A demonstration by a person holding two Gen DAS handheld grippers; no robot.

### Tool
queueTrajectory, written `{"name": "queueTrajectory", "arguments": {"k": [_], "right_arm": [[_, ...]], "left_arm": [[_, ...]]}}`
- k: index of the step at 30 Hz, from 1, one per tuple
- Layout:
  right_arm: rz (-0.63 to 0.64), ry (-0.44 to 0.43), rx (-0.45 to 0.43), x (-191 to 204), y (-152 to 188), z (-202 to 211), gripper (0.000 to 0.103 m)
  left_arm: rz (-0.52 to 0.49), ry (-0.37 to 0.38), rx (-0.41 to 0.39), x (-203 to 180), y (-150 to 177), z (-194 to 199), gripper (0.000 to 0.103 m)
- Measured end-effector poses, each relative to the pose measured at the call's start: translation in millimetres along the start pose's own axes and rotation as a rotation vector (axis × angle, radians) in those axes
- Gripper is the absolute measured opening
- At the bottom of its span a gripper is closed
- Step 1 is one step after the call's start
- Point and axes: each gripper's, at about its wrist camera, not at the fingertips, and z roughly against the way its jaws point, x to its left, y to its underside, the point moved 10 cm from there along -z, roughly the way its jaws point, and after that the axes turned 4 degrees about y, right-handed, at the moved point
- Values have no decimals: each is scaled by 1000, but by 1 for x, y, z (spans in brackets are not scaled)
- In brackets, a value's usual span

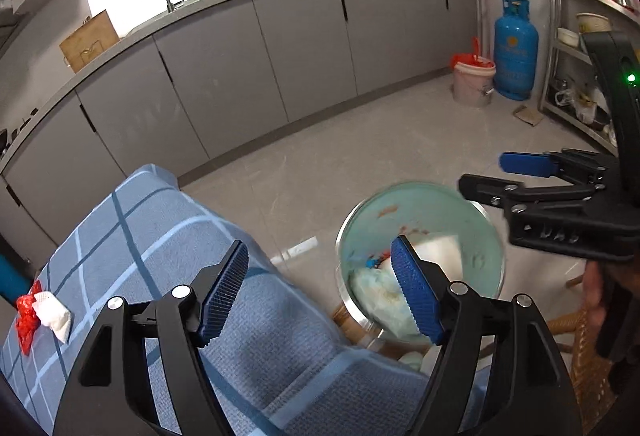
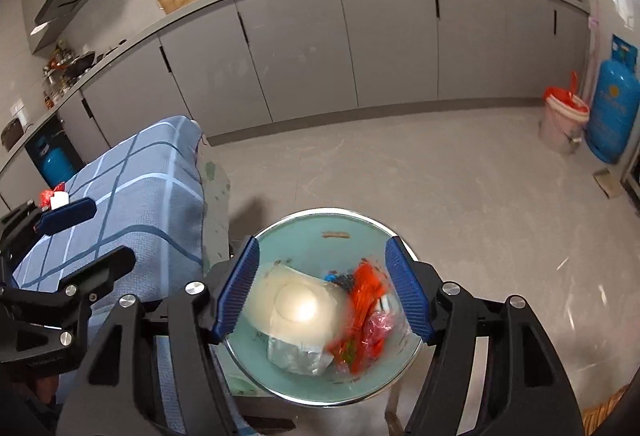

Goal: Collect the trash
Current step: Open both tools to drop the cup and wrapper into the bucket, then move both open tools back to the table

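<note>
A round trash bin (image 2: pixel 304 226) with a teal liner and a metal rim stands on the floor beside a table under a blue plaid cloth (image 1: pixel 168 236). In the bin lie a white paper dish (image 2: pixel 296 304) and a silvery wrapper (image 2: pixel 296 356). My right gripper (image 2: pixel 322 248) hangs open over the bin, and a blurred orange and pink plastic wrapper (image 2: pixel 364 304) lies loose between its jaws, close to the right pad. My left gripper (image 1: pixel 320 246) is open and holds nothing, straddling the table edge and the bin (image 1: pixel 440 203). A red wrapper (image 1: pixel 26 316) and a white tissue (image 1: pixel 52 314) lie on the cloth at far left.
Grey cabinets under a counter run along the back wall. A pink bucket with a red bag (image 1: pixel 474 81), a blue gas cylinder (image 1: pixel 515 47) and a metal shelf (image 1: pixel 576 47) stand at the far right. A wicker seat (image 1: pixel 568 324) is close to the bin.
</note>
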Motion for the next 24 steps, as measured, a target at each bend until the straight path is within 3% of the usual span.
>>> {"name": "queueTrajectory", "arguments": {"k": [3, 9, 24], "right_arm": [[-11, 2, -7, 0, 2, 1, 76], [-9, -22, 1, 12, 3, 3, 77], [100, -57, 28, 80, 6, -2, 80]], "left_arm": [[10, -11, 1, 8, 2, 4, 74], [19, -59, -11, 27, 6, 15, 78], [159, -162, 11, 110, 29, 38, 79]]}}
